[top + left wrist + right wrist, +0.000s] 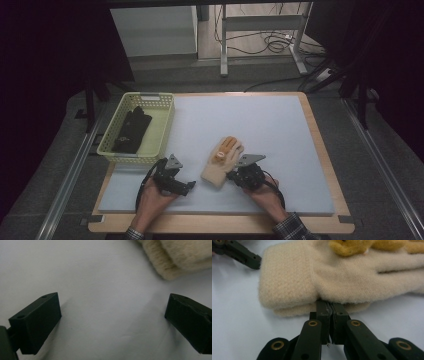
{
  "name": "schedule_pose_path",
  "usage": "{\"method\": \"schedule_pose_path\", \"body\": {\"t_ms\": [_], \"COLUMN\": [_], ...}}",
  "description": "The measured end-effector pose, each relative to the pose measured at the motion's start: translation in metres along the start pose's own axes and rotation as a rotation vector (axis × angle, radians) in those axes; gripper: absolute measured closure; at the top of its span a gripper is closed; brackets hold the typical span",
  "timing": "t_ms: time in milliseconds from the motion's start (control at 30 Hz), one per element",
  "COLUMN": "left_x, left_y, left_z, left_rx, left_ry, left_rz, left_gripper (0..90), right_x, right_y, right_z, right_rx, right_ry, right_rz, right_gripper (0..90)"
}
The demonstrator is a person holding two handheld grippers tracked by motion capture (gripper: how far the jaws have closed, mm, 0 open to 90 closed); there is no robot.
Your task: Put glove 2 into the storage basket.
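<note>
On pale mat [280, 130]: cream glove [222, 162]

High view: my fixed camera sits above the near edge of the surface [280, 120], facing forward and down; it takes in the whole surface, the basket [162, 120] at its far-left corner, and the floor beyond the far edge. Left gripper view: my camera rides the left tool [112, 315], close above the surface, looking along its wide-set jaws; the cuff of the cream glove [175, 257] enters at top right. Right gripper view: my camera rides the right tool [331, 312], very near, facing the glove's cuff side-on. All three views share the glove; the right gripper view also catches the left tool's tip.
</note>
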State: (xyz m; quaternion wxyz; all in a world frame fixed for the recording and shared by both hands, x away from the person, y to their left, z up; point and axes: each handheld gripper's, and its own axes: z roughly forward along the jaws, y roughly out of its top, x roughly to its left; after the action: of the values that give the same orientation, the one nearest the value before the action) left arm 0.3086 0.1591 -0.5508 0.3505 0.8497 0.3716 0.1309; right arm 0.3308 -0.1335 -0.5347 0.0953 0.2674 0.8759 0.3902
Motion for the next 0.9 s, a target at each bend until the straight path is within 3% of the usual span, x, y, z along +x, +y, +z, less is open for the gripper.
{"method": "schedule_pose_path", "body": {"t_ms": [667,900], "left_x": [-0.002,-0.002], "left_y": [-0.002,-0.002], "left_z": [-0.002,-0.002], "left_rx": [-0.001,0.001], "left_ry": [0.008,0.007], "left_rz": [-0.008,-0.008], "left_gripper": [1.8,1.9], "right_x": [0.015,0.015], "right_y": [0.029,0.029], "right_z": [0.038,0.035], "right_rx": [-0.014,-0.003], "right_ry": [-0.041,-0.031], "right_rz": [-0.041,-0.038], "right_gripper": [82.3,74.8]}}
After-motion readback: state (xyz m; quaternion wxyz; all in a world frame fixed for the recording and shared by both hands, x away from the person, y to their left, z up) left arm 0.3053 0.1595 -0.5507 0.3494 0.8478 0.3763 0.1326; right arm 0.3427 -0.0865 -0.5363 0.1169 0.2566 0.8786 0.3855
